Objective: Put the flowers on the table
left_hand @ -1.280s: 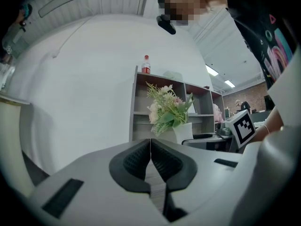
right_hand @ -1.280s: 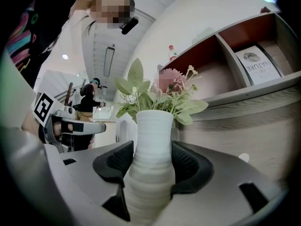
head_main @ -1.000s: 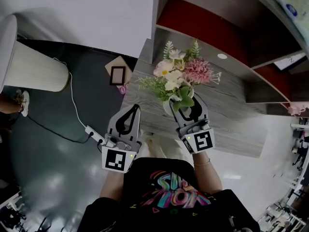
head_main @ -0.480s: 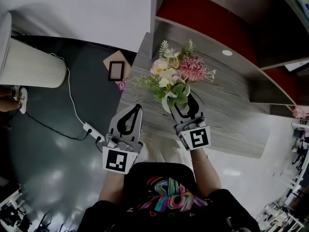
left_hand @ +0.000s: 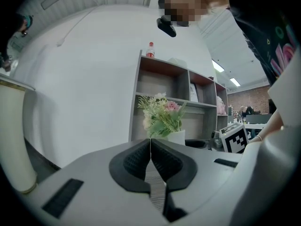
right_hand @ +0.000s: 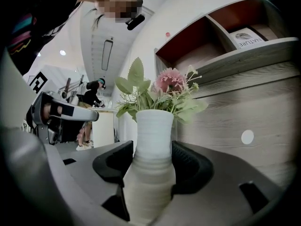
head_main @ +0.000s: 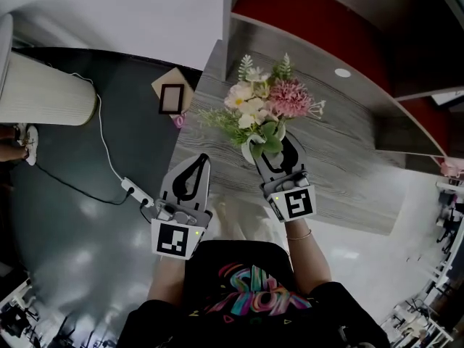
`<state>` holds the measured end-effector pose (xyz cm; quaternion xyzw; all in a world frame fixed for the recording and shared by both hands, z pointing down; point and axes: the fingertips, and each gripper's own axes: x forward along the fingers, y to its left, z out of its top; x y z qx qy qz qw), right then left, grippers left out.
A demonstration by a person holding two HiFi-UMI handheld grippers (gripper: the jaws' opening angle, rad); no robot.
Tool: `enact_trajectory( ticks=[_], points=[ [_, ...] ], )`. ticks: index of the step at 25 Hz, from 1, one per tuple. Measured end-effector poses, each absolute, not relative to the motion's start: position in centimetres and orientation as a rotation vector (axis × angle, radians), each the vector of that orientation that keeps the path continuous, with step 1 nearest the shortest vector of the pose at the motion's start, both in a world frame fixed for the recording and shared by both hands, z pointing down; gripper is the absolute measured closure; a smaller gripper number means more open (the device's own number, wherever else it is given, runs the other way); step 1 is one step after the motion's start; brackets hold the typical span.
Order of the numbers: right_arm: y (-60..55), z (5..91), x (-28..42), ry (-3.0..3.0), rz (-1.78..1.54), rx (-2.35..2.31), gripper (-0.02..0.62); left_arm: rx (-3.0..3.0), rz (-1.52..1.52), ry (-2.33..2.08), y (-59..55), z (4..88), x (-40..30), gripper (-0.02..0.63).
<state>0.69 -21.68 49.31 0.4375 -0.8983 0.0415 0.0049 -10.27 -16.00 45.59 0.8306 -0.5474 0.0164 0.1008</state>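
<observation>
The right gripper [head_main: 274, 149] has the white vase [right_hand: 153, 140] between its jaws, which stand wide with the dark pads [right_hand: 190, 161] pressed against the vase's ribbed sides low on its body. The vase stands upright, and the flowers [head_main: 261, 104], pink and cream blooms with green leaves, rise out of its neck. Seen from above, vase and bouquet sit over the near left part of the grey wood table [head_main: 348, 165], close to its left edge; I cannot tell whether the base touches the top. Beyond the table is the shelf unit [head_main: 290, 6] with its red back panel.

The left gripper [head_main: 200, 159] is off to the left of the vase, just past the table's near left corner and over the dark floor. Its jaws are closed tip to tip with nothing between them, and it points level toward the flowers and the shelves.

On the floor to the left lie a small picture frame [head_main: 172, 98] and a white power strip [head_main: 138, 192] with its cable running up to a pale ribbed cylinder [head_main: 43, 89].
</observation>
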Motion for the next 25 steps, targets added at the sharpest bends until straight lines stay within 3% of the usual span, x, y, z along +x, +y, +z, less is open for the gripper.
enact_trajectory(
  ticks=[25],
  points=[
    [-17.9,51.3,2.4,-2.812,0.173,1.222,0.299,2.503,0.053,-1.596,-14.3,45.2,-7.2,0.58]
  ],
)
